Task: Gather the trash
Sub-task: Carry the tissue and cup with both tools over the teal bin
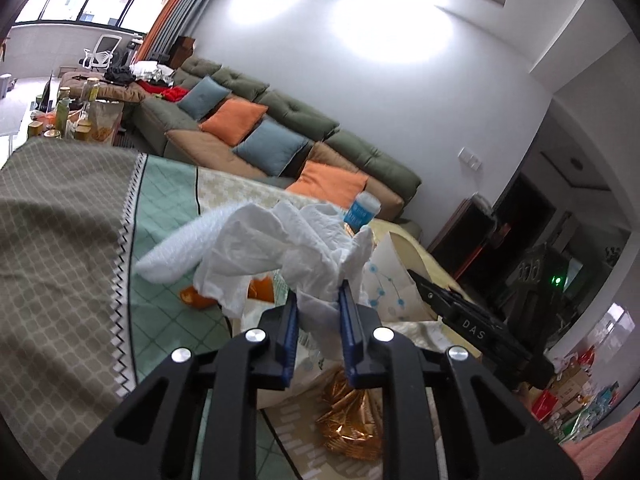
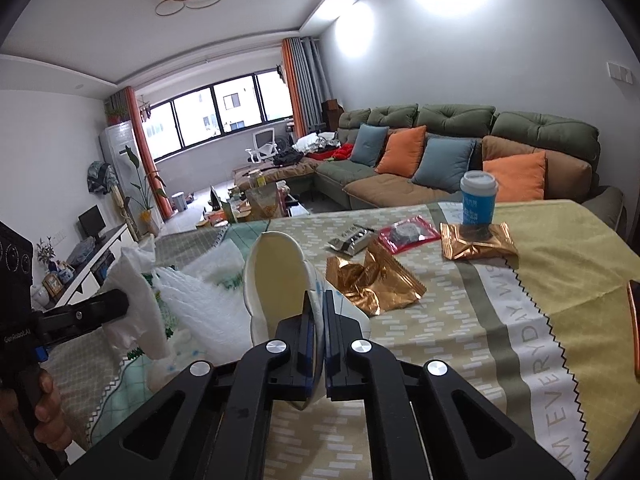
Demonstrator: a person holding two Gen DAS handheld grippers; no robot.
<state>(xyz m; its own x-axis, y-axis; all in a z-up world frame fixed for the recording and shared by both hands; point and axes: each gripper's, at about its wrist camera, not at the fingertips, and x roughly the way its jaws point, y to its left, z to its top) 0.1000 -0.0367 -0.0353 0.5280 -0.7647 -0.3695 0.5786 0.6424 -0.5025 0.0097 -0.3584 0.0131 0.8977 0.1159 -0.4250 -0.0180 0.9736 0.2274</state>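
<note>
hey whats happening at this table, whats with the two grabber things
A person is clearing trash off a cloth-covered table with a handheld gripper in each hand. The left gripper is clamped on a crumpled white tissue, held up above the table. The right gripper pinches the rim of a tipped paper cup. Gold wrappers, a red packet, a silver packet and an upright blue cup remain on the cloth.

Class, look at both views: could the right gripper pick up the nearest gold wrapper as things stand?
Probably not yet: the right gripper is shut on the paper cup. The gold wrapper lies uncovered just beyond, so the path looks free once the cup is released.
</note>
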